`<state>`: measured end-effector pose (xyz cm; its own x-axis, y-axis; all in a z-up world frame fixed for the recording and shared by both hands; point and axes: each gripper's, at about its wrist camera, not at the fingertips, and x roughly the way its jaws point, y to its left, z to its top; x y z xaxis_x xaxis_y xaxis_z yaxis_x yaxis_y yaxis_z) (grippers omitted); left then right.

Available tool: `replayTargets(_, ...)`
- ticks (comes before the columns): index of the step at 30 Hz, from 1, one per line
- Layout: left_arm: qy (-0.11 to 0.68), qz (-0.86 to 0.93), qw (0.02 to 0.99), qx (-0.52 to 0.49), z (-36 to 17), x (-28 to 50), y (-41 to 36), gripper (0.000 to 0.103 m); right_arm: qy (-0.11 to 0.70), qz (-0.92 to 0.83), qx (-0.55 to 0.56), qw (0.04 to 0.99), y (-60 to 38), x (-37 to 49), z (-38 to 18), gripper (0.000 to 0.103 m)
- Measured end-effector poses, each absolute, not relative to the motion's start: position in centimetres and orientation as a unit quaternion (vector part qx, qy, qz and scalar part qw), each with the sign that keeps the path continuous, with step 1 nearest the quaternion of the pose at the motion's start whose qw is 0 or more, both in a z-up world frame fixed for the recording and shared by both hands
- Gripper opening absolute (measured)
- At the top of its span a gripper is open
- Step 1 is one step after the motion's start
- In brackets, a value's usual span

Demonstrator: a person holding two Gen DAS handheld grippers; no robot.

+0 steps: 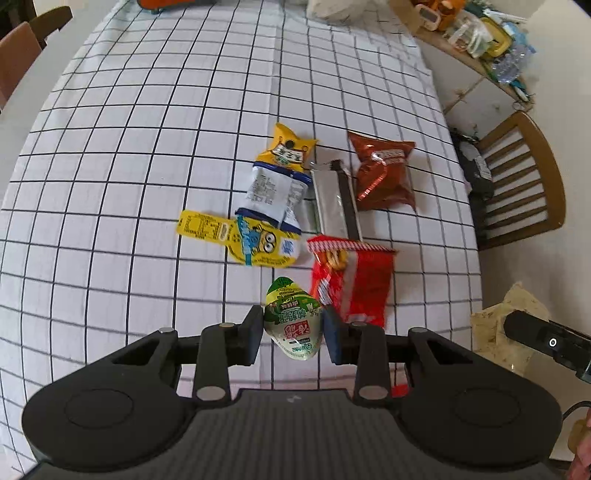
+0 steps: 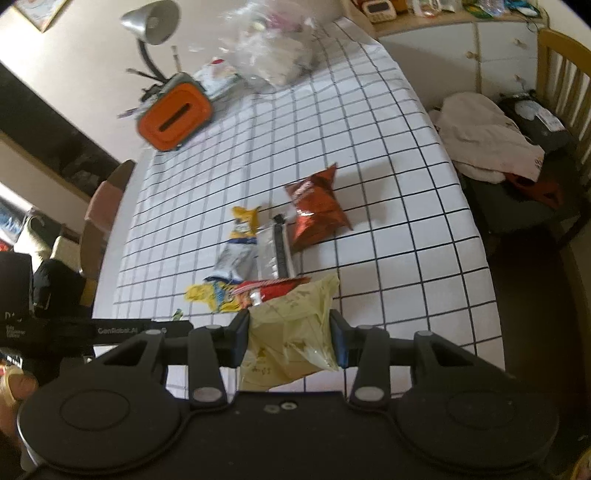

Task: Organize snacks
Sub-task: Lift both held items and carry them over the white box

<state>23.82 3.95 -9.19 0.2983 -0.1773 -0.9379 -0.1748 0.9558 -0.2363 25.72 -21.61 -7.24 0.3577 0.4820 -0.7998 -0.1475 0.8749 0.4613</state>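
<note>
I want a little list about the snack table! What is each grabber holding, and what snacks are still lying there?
left gripper: shut on a green-lidded jelly cup
right gripper: shut on a pale yellow plastic bag
surface: table with white checked tablecloth
snacks lying on cloth: dark red chip bag, silver packet, white and blue packet, yellow Minions packet, bright red striped packet, yellow packet with a face
far end: orange box, desk lamp
</note>
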Motion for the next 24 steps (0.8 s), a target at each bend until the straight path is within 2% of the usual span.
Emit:
replayTargets(11,0.577,-0.02,0.81,-0.101,-7.2,17.7,1.3,0.034,0.527,0.244,0.124,0.805,-21.0,21.0,-5.8,0.043)
replayTargets(24,0.597,-0.027,0.801,-0.032,-9.3,12.4,-1.7,0.034,0.536,0.288,0.047,0.792,-18.6,16.0,-8.2,0.043)
